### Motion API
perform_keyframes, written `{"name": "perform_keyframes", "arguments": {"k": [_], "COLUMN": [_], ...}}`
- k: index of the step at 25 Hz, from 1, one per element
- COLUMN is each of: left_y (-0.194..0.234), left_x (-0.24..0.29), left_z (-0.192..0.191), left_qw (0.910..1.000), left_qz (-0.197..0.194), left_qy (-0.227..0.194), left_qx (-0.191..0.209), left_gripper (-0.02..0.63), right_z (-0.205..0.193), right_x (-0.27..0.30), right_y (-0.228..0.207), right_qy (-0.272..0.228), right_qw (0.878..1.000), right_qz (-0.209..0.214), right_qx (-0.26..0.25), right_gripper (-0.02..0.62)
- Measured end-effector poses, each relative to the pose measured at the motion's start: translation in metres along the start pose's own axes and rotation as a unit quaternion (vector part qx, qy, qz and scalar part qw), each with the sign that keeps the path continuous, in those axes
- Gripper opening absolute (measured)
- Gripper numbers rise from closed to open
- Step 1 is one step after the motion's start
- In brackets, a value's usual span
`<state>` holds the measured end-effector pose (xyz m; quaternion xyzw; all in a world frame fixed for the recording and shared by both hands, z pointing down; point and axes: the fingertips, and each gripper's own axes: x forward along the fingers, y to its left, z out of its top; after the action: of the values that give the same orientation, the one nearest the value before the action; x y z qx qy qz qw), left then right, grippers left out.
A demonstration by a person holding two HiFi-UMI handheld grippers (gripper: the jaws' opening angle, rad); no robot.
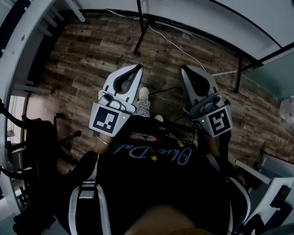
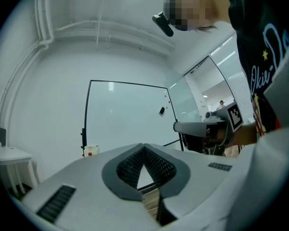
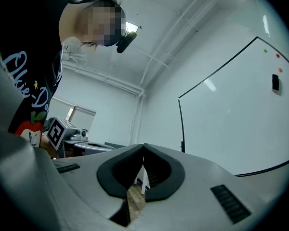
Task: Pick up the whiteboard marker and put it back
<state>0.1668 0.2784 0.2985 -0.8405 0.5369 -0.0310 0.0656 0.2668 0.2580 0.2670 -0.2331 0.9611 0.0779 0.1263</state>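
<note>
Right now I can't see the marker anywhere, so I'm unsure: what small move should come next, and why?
Probably step toward the whiteboard to look for the marker. Both the left claw and right claw are shut and empty, held close to the body over the wooden floor, and no marker shows in any view.

A wood-plank floor spreads below. A whiteboard in a black frame stands on it, with one black leg reaching the planks. A thin white cable runs across the floor near that leg. A small dark block sticks to the board.
</note>
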Motion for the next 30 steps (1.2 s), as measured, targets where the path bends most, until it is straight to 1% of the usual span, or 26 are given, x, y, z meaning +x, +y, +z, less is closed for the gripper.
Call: {"name": "perform_keyframes", "arguments": {"k": [4,8,14,23,30], "left_y": [0.006,0.033,0.05,0.096,0.123], "left_x": [0.009,0.03,0.042,0.073,0.091], "left_z": [-0.004,-0.012,-0.013,-0.026,-0.037], "left_qw": [1.0,0.9999,0.9998,0.9996,0.9993], "left_qz": [0.001,0.006,0.007,0.016,0.018], "left_qy": [-0.004,-0.005,-0.013,-0.008,0.003], "left_qx": [-0.001,-0.014,-0.013,-0.022,-0.032], "left_gripper": [-0.002,-0.002,-0.002,-0.002,-0.002], "right_z": [-0.006,-0.016,-0.023,-0.044,-0.057], "right_x": [0.006,0.035,0.055,0.098,0.128], "right_y": [-0.008,-0.023,-0.028,-0.055,-0.074], "right_qy": [0.002,0.004,0.006,0.017,0.023], "right_qw": [1.0,1.0,1.0,1.0,0.999], "right_qz": [0.001,0.007,0.016,0.025,0.028], "right_qx": [0.002,-0.001,-0.001,0.001,0.005], "right_gripper": [0.032,0.032,0.034,0.033,0.032]}}
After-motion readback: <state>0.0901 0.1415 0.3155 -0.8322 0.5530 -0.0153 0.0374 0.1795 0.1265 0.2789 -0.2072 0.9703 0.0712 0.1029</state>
